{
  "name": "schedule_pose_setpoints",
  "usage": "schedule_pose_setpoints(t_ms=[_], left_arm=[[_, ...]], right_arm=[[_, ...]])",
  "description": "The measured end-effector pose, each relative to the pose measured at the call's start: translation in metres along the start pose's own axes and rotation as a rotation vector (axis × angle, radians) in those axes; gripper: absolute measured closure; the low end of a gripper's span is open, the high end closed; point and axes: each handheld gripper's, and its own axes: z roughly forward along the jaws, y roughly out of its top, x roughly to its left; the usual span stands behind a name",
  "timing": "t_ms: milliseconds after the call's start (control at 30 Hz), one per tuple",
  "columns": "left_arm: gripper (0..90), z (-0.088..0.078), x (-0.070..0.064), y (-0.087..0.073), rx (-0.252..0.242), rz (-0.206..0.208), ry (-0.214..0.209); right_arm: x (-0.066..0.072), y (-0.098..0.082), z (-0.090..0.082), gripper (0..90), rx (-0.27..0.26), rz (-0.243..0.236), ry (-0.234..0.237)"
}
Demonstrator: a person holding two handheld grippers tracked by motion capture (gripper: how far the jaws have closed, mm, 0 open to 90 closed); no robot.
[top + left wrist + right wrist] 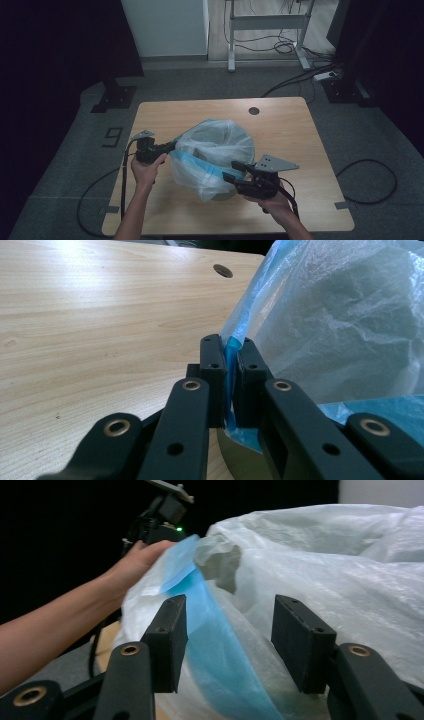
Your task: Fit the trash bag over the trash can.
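A translucent white plastic bag [215,145] with a blue band [192,165] bulges up in the middle of the wooden table [280,130]. It seems to sit over a dark round container, mostly hidden. My left gripper [171,146] is at the bag's left side. In the left gripper view this gripper [229,347] is shut on the blue edge of the bag [340,325]. My right gripper [231,170] is at the bag's front right. Its jaws stand open [230,630], with the blue band [220,650] of the bag [325,555] just beyond them and no pad pressing on it.
A round cable hole [254,110] lies near the table's far edge. Bare table shows to the right of the bag and behind it. Cables [370,180] trail on the grey floor, and a white desk frame [267,22] stands at the back.
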Motion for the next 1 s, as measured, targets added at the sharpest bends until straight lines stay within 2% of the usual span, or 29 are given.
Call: schedule_pose_setpoints(t_ms=[233, 367, 567, 700, 900, 1000], left_arm=[[84.6, -0.001, 0.000, 0.000, -0.004, -0.005, 0.002], [84.6, -0.001, -0.001, 0.000, -0.006, -0.004, 0.002], [84.5, -0.003, 0.000, 0.000, -0.011, -0.007, 0.004], [84.4, -0.003, 0.000, 0.000, -0.011, -0.008, 0.004], [84.3, -0.003, 0.000, 0.000, -0.011, -0.008, 0.005], [84.1, -0.003, 0.000, 0.000, -0.012, -0.009, 0.004]], right_arm=[[0.012, -0.002, -0.004, 49.6, 0.001, -0.043, 0.030], [0.017, -0.006, -0.004, 52.1, 0.009, -0.086, 0.018], [0.020, -0.012, -0.009, 71.2, -0.029, -0.142, -0.018], [0.026, -0.013, -0.012, 80.2, -0.038, -0.222, -0.051], [0.026, -0.021, -0.019, 88.4, -0.071, -0.232, -0.058], [0.026, -0.026, -0.021, 88.9, -0.075, -0.235, -0.042]])
